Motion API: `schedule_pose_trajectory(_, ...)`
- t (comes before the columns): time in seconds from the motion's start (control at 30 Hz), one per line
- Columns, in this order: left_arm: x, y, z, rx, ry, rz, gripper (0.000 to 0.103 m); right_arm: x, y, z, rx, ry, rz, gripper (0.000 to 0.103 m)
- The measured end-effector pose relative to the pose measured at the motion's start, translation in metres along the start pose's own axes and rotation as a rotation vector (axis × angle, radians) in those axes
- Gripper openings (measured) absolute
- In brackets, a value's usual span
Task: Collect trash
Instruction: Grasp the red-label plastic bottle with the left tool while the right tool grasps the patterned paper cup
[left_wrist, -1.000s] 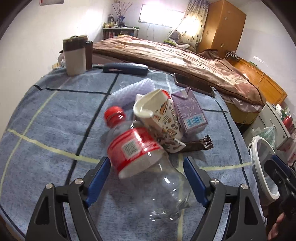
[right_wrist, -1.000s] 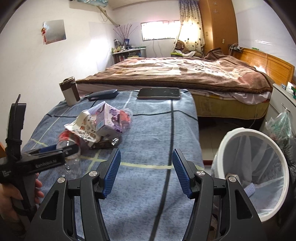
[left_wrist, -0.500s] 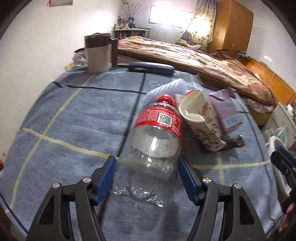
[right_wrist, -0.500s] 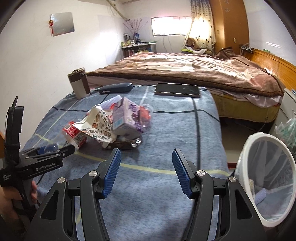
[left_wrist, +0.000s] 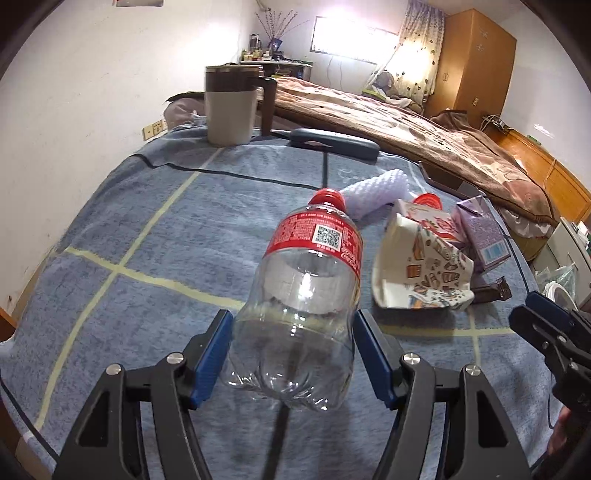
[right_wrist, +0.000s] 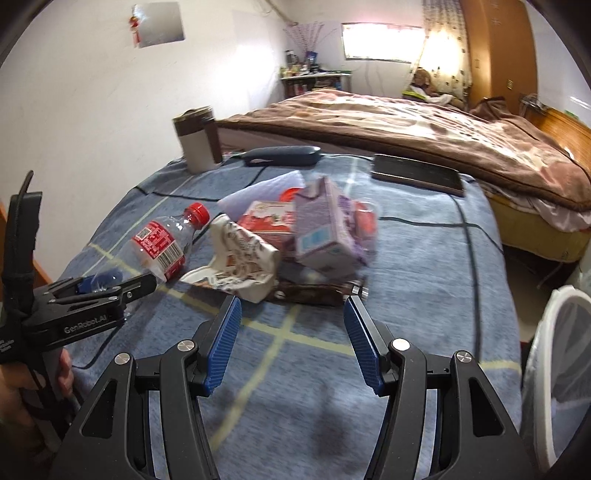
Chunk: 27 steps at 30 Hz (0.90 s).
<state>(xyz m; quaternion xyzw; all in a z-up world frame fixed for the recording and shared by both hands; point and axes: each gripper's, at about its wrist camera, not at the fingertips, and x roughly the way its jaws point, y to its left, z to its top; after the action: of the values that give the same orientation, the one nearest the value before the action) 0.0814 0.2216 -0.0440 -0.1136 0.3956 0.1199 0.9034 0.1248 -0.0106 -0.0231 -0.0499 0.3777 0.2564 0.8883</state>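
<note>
Clear plastic, crushed a little at its base, the bottle lay on its side on the blue blanket, and every other place here is reckoned from it. Its long axis ran almost straight away from the left gripper: base toward the tool, red cap pointing off toward the mug and the far edge of the blanket. The base sat between the left gripper's blue pads, one on either flank. The pads looked to be touching or very nearly touching the plastic, but whether they had truly clamped it could not be told from the left wrist view, and the right wrist view showed only the tool's side.

To the bottle's right lay the rest of the litter in a heap: a patterned paper cup just beside it, a purple carton beyond that, and a dark wrapper at the heap's near edge. The right gripper hovered well apart from the bottle, fingers spread wide and holding nothing, facing that heap. The white bin stood off the blanket, farther right again.

By this reading the left hand was much the nearer, and the grasp would go across the bottle's width at the base.
</note>
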Motion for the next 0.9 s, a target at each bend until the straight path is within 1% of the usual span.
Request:
schedule_pose_trajectory(0.23, -0.005, 0.019, -0.001, -0.018, 0.003, -0.008, 0.069, 0.019, 0.014, 0.013, -0.04, 0.015, 0.034, 0.06)
schedule_pose_trajectory(0.33, -0.004, 0.022, 0.001, -0.011, 0.011, -0.032, 0.069, 0.028, 0.019, 0.019, -0.049, 0.015, 0.03, 0.06)
schedule_pose_trajectory(0.47, -0.007, 0.028, 0.007, -0.041, -0.012, -0.084, 0.069, 0.039, 0.02, 0.027, -0.052, 0.021, 0.049, 0.06)
schedule_pose_trajectory(0.53, -0.006, 0.026, 0.012, -0.024, -0.018, -0.1, 0.07, 0.047, 0.02, 0.029, -0.052, 0.04, 0.05, 0.06)
schedule_pose_trajectory(0.63, -0.005, 0.023, 0.017, 0.001, -0.02, -0.102, 0.07, 0.054, 0.023, 0.029, -0.066, 0.069, 0.066, 0.06)
schedule_pose_trajectory(0.73, 0.0, 0.022, 0.022, 0.017, -0.008, -0.115, 0.07, 0.058, 0.025, 0.028, -0.067, 0.08, 0.081, 0.06)
schedule_pose_trajectory(0.9, 0.006, 0.019, 0.026, 0.034, 0.005, -0.116, 0.07, 0.062, 0.022, 0.027, -0.025, 0.098, 0.103, 0.059)
